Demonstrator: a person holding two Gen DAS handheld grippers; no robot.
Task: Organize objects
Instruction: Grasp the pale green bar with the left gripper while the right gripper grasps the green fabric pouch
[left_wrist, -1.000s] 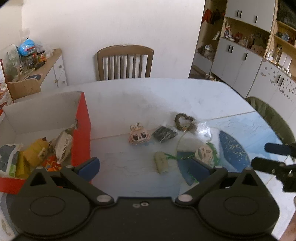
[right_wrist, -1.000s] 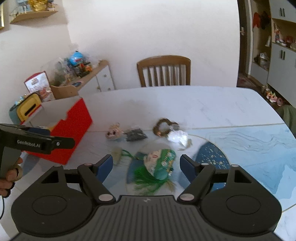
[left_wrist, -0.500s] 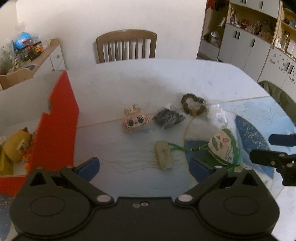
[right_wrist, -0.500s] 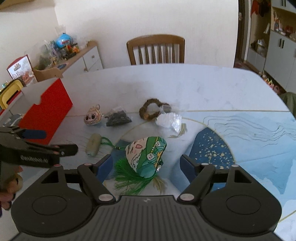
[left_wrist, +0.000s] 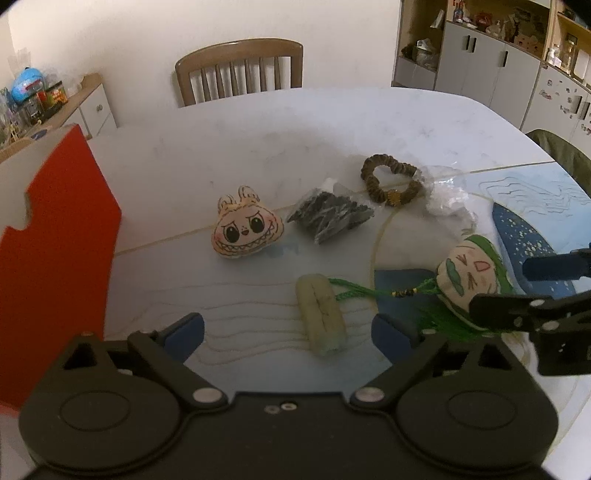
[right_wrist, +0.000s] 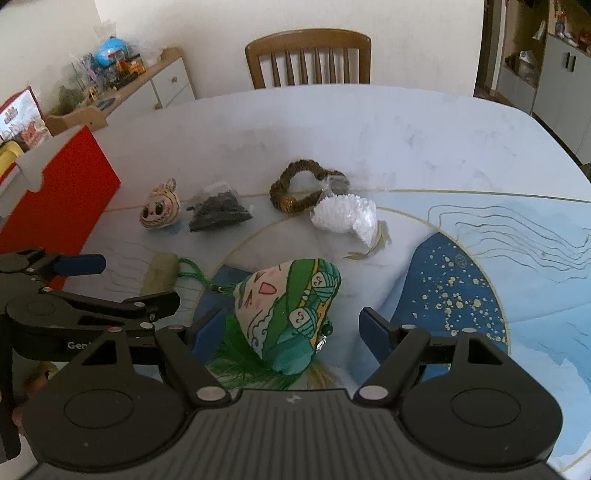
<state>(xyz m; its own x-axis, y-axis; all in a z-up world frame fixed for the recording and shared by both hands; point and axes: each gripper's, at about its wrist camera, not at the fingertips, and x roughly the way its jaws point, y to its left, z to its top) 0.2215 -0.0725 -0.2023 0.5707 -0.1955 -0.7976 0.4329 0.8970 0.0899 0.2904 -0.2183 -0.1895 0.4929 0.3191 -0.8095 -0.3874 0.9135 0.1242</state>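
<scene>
left claw: held wide apart over the pale green stuffed roll | right claw: held wide apart around the green cloth face pouch, touching unclear | both things lie on the white marble table | red cardboard box: at the left

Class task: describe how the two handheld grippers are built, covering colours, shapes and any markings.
Both are black plastic. The left gripper and right gripper each have two round housings, angled linkage arms with silver pivot pins, and blue finger pads. The left's side shows white lettering starting "Gen".

Red box walls left; table centre free.
</scene>
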